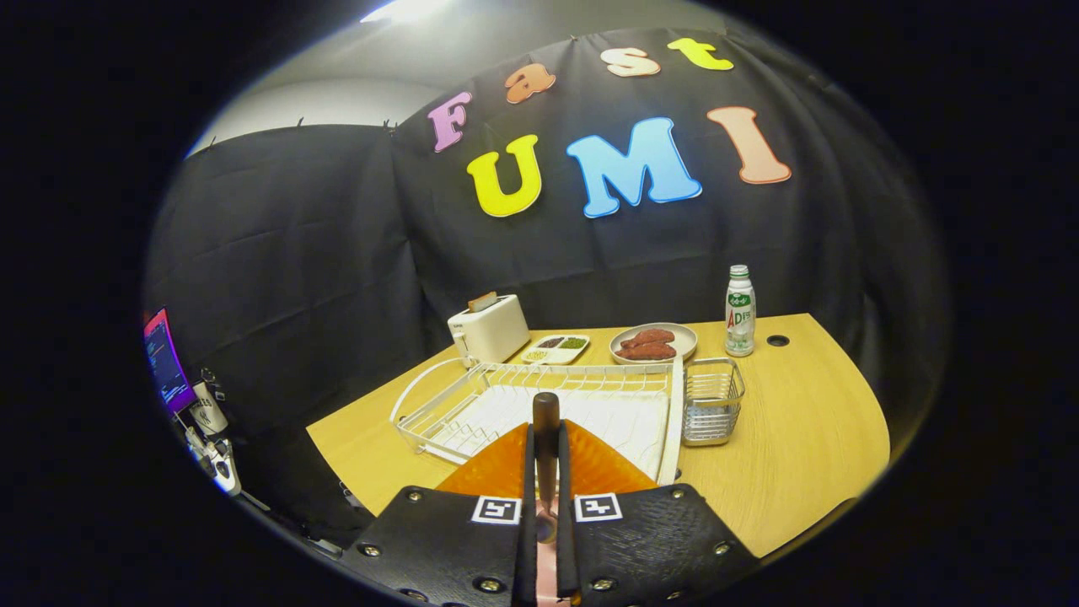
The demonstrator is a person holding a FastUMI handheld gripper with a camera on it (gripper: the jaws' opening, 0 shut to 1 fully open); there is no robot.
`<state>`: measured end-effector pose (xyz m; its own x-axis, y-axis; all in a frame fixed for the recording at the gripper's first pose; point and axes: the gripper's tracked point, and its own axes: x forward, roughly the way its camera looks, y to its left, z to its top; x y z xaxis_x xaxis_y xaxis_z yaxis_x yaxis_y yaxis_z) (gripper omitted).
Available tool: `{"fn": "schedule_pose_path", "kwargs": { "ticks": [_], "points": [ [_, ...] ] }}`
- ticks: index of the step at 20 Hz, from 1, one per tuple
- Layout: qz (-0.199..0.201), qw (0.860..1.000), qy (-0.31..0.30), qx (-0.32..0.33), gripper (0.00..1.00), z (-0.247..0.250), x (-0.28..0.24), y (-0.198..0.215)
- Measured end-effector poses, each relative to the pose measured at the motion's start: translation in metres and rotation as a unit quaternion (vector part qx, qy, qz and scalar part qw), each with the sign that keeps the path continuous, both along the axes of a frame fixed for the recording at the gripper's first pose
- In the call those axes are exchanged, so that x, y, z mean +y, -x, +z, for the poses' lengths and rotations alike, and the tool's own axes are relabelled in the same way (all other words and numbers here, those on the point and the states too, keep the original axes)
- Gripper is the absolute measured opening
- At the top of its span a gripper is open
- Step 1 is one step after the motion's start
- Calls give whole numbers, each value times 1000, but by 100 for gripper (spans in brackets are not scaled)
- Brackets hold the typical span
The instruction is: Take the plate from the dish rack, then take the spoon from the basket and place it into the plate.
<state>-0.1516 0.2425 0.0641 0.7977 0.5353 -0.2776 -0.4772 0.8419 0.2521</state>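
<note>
Pinching a dark brown wooden spoon handle [545, 421] between nearly closed fingers, the gripper [545, 506] holds the spoon [545, 455] upright above an orange plate [497, 468] lying just under the fingertips. Beyond stands the white wire dish rack [472, 405], its small wire basket [712, 400] at the right end. Bare wooden table [801, 438] lies open to the right, running to its curved edge.
</note>
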Motion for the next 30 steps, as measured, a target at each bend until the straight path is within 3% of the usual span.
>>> {"fn": "schedule_pose_path", "kwargs": {
  "ticks": [7, 15, 18, 30],
  "points": [
    [-8, 1000, 18, 10, 9, -33, 16, 29],
    [-35, 999, 17, -2, 11, -33, 2, 40],
    [-39, 999, 11, -15, 16, -17, -4, 40],
    [-29, 998, 17, -45, 16, 13, -5, 31]
  ]
}}
